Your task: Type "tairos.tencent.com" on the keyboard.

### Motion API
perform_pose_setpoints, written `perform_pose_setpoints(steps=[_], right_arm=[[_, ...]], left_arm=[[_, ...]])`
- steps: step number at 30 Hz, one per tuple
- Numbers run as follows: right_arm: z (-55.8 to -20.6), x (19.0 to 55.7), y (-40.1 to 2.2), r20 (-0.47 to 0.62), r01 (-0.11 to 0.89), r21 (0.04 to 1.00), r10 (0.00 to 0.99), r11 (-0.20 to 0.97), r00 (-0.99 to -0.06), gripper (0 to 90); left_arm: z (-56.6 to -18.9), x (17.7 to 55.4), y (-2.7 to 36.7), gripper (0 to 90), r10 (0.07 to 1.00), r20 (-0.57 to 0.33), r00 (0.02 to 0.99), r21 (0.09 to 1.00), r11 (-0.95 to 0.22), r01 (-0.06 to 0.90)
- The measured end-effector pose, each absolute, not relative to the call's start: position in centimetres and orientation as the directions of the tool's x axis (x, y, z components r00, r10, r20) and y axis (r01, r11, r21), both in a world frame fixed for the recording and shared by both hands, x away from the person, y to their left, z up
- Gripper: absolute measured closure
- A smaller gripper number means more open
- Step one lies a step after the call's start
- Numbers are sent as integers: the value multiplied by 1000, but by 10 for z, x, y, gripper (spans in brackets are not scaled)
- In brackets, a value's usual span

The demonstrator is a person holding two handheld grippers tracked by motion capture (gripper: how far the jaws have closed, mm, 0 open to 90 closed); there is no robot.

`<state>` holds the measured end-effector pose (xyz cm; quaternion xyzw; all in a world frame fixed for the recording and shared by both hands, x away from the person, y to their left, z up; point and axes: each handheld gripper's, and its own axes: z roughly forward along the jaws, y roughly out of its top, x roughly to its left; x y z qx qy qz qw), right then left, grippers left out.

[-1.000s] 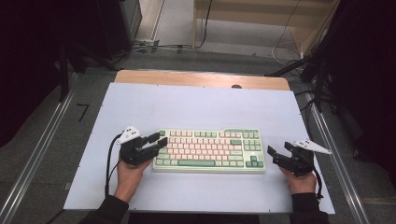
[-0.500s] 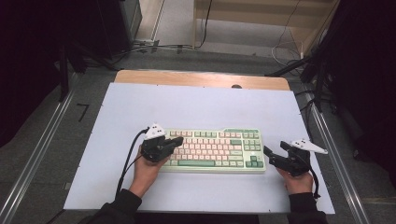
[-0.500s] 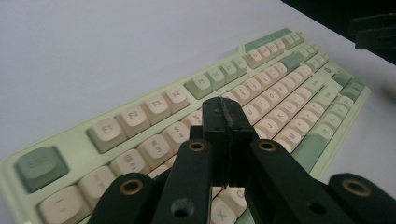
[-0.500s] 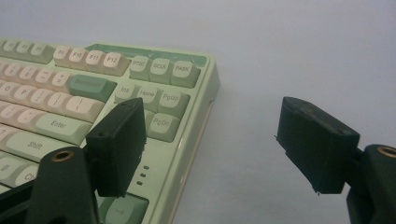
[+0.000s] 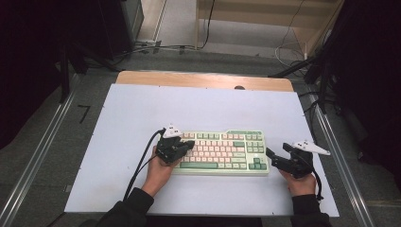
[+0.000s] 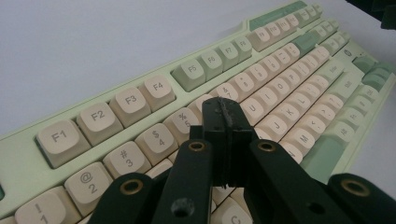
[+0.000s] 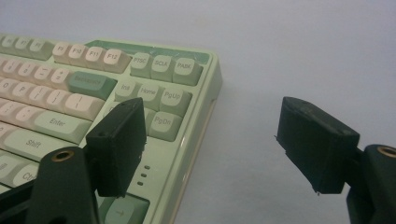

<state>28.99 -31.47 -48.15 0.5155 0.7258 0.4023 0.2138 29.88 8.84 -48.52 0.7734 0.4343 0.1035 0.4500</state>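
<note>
Left gripper: we saw its two black jaws pressed flat together with nothing between them, the tips hovering over the left half of the keyboard; we had just watched them closing.
Left gripper, own view: the joined jaw tips stood above the number row, around the 5 and 6 keys; we could not tell whether they touched a keycap.
Left hand: we saw it come in from the near edge of the table in a dark sleeve, with the gripper's black cable trailing back along the forearm.
Right gripper: we found its jaws spread wide, just beside the keyboard's right end, gripping nothing.
Right gripper, own view: one jaw stood over the keyboard's lower right corner near the arrow keys, the other over bare table, with the keyboard's right edge running between them.
Right hand: it rested low at the near right of the table.
Keyboard: we saw a pale green case with cream and green keycaps, lying flat in the near middle of the table, long side facing us, between the two grippers.
Table: its white surface stretched bare beyond the keyboard.
Wooden strip: we noted it along the table's far edge.
Floor: grey, with cables lying across it farther off.
</note>
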Motion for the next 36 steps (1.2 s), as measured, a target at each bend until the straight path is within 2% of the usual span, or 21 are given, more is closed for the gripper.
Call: perform_pose_setpoints(steps=[36], right_arm=[[-483, 292, -311, 96, 582, 796, 916, 163, -389, 222]], left_arm=[[-489, 305, 74, 900, 782, -199, 590, 739, -276, 615]])
